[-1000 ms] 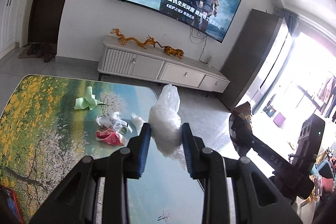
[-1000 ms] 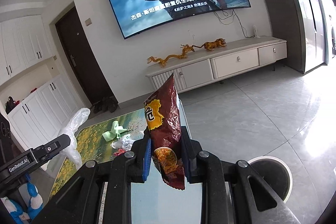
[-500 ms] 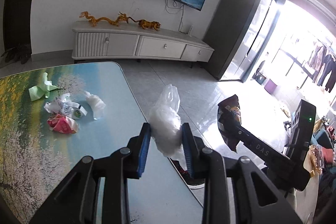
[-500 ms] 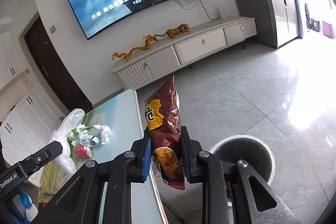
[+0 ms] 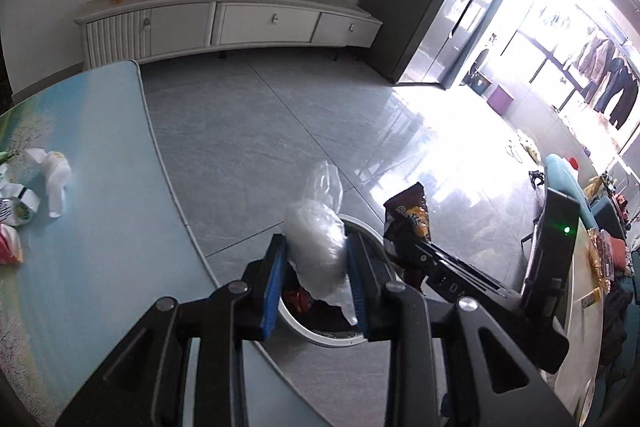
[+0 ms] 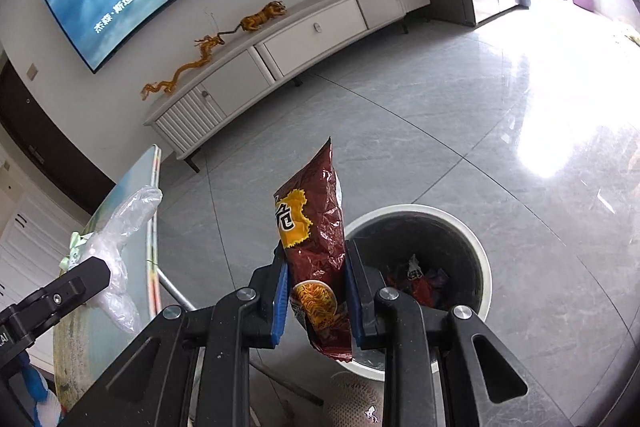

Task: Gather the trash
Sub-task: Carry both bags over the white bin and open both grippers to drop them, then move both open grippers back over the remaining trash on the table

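Observation:
My left gripper (image 5: 316, 259) is shut on a crumpled clear plastic bag (image 5: 316, 239) and hangs past the table edge, over the near rim of a round white trash bin (image 5: 304, 327). My right gripper (image 6: 316, 275) is shut on a dark red chip bag (image 6: 316, 239) that sticks up between its blue pads, just left of the bin (image 6: 476, 251), which holds several wrappers. The chip bag (image 5: 408, 215) and right gripper also show at the right of the left wrist view. The plastic bag (image 6: 120, 227) shows at the left of the right wrist view.
The table (image 5: 100, 227) with a landscape print holds a white crumpled wrapper (image 5: 52, 179) and other scraps (image 5: 12, 215) at its left. A white TV cabinet (image 6: 288, 43) stands against the far wall across grey tiled floor. A slipper (image 6: 352, 403) lies by the bin.
Both grippers swung right off the table and tilted down toward the floor with their loads. The bin has come into view beneath them; the table scraps slid to the left edge.

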`<action>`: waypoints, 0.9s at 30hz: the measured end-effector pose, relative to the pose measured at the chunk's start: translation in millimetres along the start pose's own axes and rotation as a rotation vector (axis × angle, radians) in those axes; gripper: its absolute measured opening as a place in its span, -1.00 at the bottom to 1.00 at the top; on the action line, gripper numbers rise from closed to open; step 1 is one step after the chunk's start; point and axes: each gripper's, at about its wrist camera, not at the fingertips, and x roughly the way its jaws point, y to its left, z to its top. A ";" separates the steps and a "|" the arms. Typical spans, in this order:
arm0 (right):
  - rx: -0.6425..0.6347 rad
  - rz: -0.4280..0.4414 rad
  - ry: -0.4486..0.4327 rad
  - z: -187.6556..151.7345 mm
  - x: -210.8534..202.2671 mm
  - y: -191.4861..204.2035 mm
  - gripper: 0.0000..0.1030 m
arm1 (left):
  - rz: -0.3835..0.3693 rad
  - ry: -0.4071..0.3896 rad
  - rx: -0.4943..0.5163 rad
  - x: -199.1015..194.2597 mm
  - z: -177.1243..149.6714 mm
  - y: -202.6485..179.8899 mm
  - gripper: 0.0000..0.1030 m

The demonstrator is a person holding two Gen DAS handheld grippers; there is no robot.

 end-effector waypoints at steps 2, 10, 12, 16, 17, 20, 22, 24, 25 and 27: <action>0.021 -0.020 0.019 0.3 9.7 -10.9 -0.49 | -0.024 0.024 0.004 17.5 4.5 -7.5 -0.40; 0.104 -0.136 0.037 -0.5 25.2 -52.7 -0.30 | -0.153 0.113 0.025 71.0 14.6 -38.1 -0.06; 0.118 -0.153 0.036 0.3 24.2 -57.6 -0.27 | -0.160 0.119 0.032 73.4 15.5 -42.2 -0.06; 0.136 -0.164 0.022 3.0 17.8 -62.2 -0.27 | -0.133 0.092 0.037 63.0 19.1 -35.6 -0.06; 0.137 -0.163 0.016 4.5 15.3 -61.1 -0.27 | -0.119 0.081 0.035 58.7 21.3 -31.9 -0.06; 0.125 -0.151 -0.004 8.5 6.5 -49.0 -0.27 | -0.074 0.038 0.029 39.2 24.5 -21.8 -0.06; 0.108 -0.136 -0.018 9.3 -1.9 -38.8 -0.27 | -0.042 0.002 0.018 21.8 26.5 -11.5 -0.06; 0.085 -0.119 -0.032 11.7 -9.9 -24.2 -0.27 | -0.010 -0.038 0.006 2.8 27.6 0.2 -0.06; 0.072 -0.109 -0.038 14.2 -12.3 -17.8 -0.27 | 0.011 -0.059 0.002 -7.7 27.8 6.1 -0.06; 0.046 -0.090 -0.050 16.0 -19.2 -1.2 -0.26 | 0.055 -0.100 -0.010 -28.3 27.2 18.3 -0.06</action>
